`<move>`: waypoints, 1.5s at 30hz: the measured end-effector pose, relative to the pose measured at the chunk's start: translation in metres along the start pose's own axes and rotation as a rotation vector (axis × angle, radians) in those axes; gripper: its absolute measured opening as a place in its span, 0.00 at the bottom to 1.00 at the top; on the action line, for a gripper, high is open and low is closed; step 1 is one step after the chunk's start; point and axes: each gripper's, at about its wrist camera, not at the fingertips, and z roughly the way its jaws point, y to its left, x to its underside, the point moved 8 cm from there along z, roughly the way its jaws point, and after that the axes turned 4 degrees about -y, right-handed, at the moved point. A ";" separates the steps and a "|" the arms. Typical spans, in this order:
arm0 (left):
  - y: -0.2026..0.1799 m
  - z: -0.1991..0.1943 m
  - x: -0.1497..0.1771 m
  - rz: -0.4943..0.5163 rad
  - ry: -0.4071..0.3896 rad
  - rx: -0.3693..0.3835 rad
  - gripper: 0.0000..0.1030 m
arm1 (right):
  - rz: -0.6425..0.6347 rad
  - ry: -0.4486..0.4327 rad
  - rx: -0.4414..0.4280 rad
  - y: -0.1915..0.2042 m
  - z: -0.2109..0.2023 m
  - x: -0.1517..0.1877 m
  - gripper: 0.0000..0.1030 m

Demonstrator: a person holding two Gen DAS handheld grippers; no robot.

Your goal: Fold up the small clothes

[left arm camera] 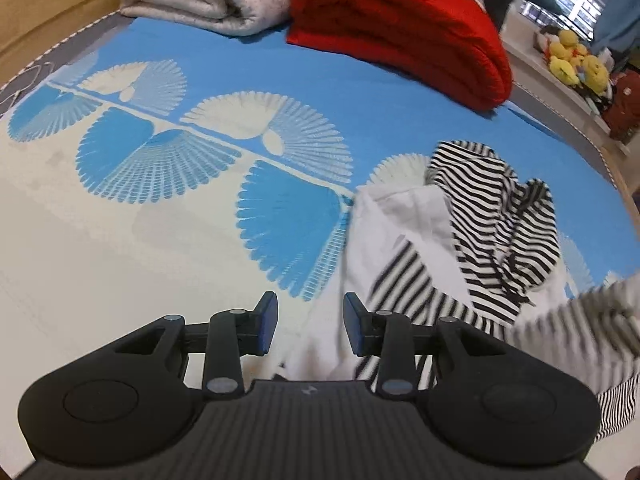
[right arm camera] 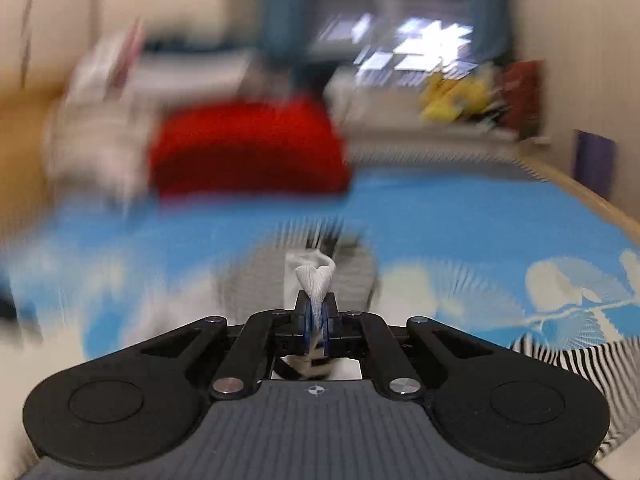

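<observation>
The crumpled black-and-white striped cotton garment [left arm camera: 492,216] lies on the blue bedsheet with white fan patterns [left arm camera: 224,76], right of the left gripper [left arm camera: 311,326], whose jaws stand wide apart and empty. The right gripper [right arm camera: 316,320] pinches a ribbed white fold of the garment; a folded red blanket [left arm camera: 400,28] sits well beyond.
</observation>
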 end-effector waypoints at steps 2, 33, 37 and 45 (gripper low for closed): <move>-0.009 0.001 0.004 0.014 0.009 0.010 0.39 | 0.092 0.063 0.125 -0.041 0.003 0.013 0.04; -0.135 0.014 0.094 0.472 0.088 0.080 0.53 | 0.289 0.491 0.271 -0.169 0.017 0.075 0.26; -0.155 0.007 0.097 0.536 0.041 0.070 0.60 | 0.275 0.440 0.293 -0.196 0.006 0.060 0.34; -0.170 0.018 0.103 0.533 0.069 0.071 0.60 | 0.314 0.414 0.392 -0.271 -0.004 0.055 0.40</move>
